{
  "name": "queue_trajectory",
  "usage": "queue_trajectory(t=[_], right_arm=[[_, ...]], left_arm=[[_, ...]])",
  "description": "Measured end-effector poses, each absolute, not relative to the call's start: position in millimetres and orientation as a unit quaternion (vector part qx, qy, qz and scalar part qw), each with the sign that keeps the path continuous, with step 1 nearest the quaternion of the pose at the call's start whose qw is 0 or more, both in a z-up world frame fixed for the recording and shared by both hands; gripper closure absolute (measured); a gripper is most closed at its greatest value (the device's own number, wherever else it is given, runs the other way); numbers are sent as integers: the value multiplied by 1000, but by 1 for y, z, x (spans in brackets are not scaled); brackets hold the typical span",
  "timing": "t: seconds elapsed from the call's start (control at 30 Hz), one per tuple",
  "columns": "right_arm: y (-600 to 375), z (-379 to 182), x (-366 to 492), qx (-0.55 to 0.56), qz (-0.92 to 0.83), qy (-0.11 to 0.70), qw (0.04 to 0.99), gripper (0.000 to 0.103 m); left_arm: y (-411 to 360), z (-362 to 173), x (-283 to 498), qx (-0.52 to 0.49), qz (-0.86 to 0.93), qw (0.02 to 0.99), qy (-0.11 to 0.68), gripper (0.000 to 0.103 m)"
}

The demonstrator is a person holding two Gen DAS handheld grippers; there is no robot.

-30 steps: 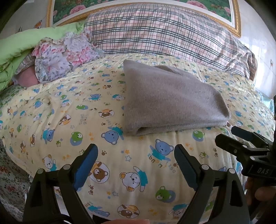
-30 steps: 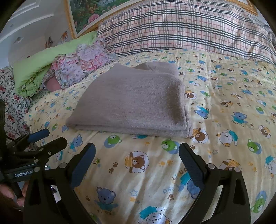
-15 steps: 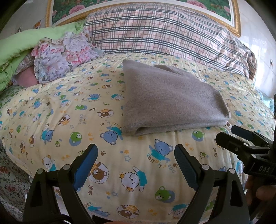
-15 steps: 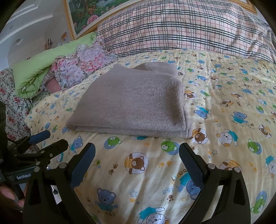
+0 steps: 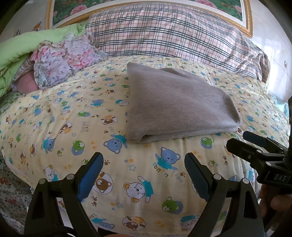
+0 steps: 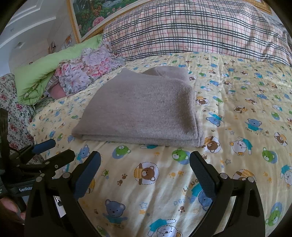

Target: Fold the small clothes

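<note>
a grey knitted garment (image 5: 175,104) is seen folded into a flat rectangular stack on a yellow bedspread (image 5: 73,118) printed with cartoon bears. several layers are visible along its near edge, and a smaller folded part protrudes at the far end. in the right wrist view the garment (image 6: 144,107) is placed left of centre, with the folded edge toward the camera.

the left gripper (image 5: 144,175) is held low over the near part of the bedspread, short of the garment and not touching it. its fingers (image 5: 91,175) are spread wide apart, blue pads facing inward, with nothing between them. the same gripper (image 6: 49,151) is seen from the side at the left edge of the right wrist view.

the right gripper (image 6: 146,175) is likewise held near the front edge of the bedspread, apart from the garment. its fingers (image 6: 204,176) are spread wide with nothing held. it (image 5: 255,145) is also seen at the right edge of the left wrist view, beside part of a hand (image 5: 273,200).

a plaid pillow (image 5: 173,34) is laid across the head of the bed, beyond the garment. a floral cushion (image 5: 67,62) and a green quilt (image 5: 23,47) are piled at the far left. a gold-framed flower picture (image 6: 87,16) is noted on the wall behind.
</note>
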State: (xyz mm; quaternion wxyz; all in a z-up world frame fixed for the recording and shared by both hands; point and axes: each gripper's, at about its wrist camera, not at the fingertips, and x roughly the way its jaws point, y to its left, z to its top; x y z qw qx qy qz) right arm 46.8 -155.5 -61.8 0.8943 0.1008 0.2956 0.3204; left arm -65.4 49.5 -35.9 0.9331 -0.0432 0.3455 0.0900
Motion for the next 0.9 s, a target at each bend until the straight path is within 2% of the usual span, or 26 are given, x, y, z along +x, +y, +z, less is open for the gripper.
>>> queue_trajectory(t=[0.9], right_arm=[[-152, -53, 45, 111, 316, 291, 896, 5]], left_arm=[[50, -34, -60, -48, 74, 931, 353, 12]])
